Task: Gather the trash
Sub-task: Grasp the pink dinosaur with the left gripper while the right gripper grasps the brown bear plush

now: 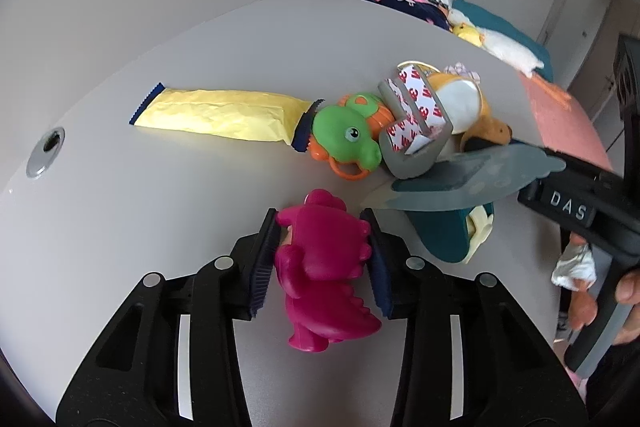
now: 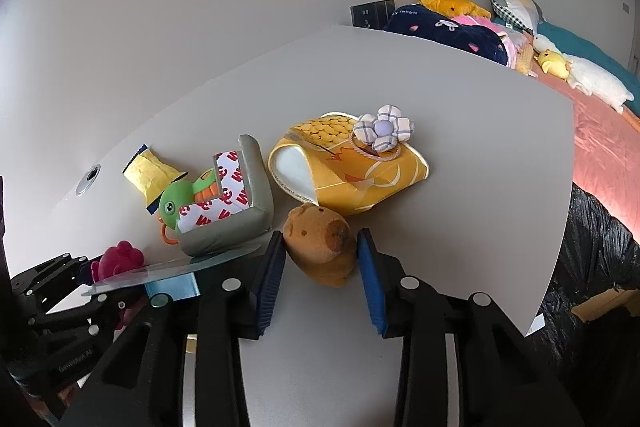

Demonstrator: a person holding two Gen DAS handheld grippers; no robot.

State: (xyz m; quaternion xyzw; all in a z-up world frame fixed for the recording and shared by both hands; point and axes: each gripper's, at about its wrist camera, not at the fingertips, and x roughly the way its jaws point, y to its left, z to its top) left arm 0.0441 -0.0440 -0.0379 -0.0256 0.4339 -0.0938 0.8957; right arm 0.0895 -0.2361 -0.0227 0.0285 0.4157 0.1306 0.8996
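A: What are the fingers doing?
B: The left gripper (image 1: 324, 259) has both pads pressed against the magenta dinosaur toy (image 1: 324, 267), clamped on it over the grey table (image 1: 160, 219). The right gripper (image 2: 322, 277) stands spread apart, a brown capybara plush (image 2: 320, 247) sitting between its blue pads (image 2: 370, 283) with a gap on the right side.
A: And the trash?
B: In the right wrist view, the yellow wrapper (image 2: 150, 173) lies at ten o'clock from the plush, partly under the green turtle toy (image 2: 176, 203). The orange snack bag (image 2: 352, 171) lies at twelve o'clock, just beyond the plush, with a checked fabric flower (image 2: 384, 131) on it.
A: Anything between them?
B: A grey corner guard (image 2: 236, 211) with red-printed white tape, leaning on the turtle. A black trash bag (image 2: 600, 251) hangs past the table's edge at three o'clock.
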